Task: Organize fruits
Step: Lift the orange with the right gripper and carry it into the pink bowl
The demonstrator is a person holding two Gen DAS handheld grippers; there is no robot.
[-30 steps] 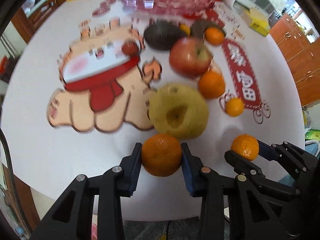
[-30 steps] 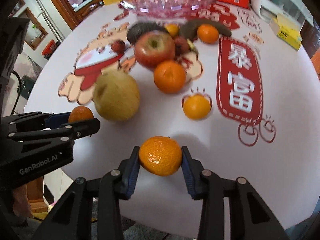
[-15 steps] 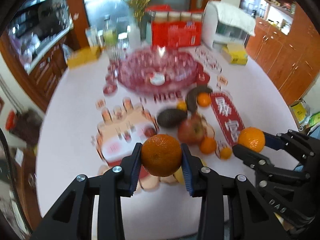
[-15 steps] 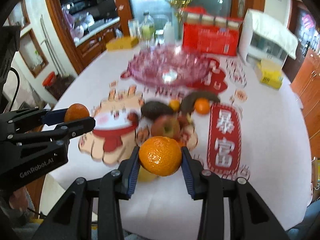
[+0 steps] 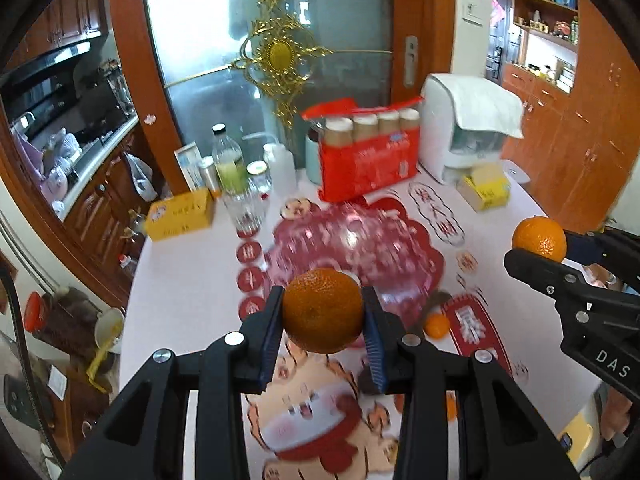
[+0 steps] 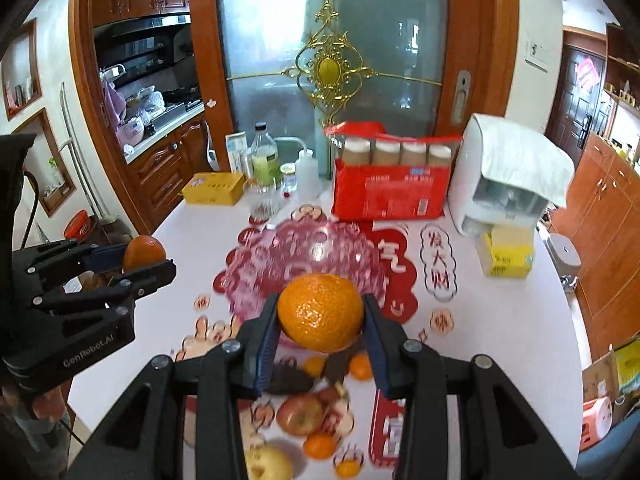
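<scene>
The left claw (image 5: 323, 322) is clamped on a darker orange tangerine (image 5: 322, 310), its blue pads (image 5: 269, 340) pressing both sides of the fruit, and it hangs in the air above the white counter (image 5: 188, 264). In the right wrist view this same claw (image 6: 146, 258) shows at the left, off the counter's left edge, the fruit (image 6: 143, 253) pinched at its tip.

Near the far left corner of the counter lies a yellow box (image 6: 214, 188), with bottles (image 6: 265, 158) and a glass (image 6: 262, 198) just beside it. Toward the middle, nearer the far edge, sits a pink glass bowl (image 6: 316, 256); it is blurred, and what it holds cannot be told. Behind it at the far edge stands a red pack of jars (image 6: 390, 184).

The right claw (image 6: 320, 318) is closed on a bright tangerine (image 6: 321, 312), held above the bowl's near rim as that camera sees it. Below it, toward the near edge, loose fruit lies on the counter: a dark avocado (image 6: 290, 380), a red apple (image 6: 301, 416), several small tangerines (image 6: 319, 446) and a yellow pear (image 6: 269, 464).

At the far right corner stand a white appliance (image 6: 508, 184) under a cloth and a small yellow carton (image 6: 506, 256).
</scene>
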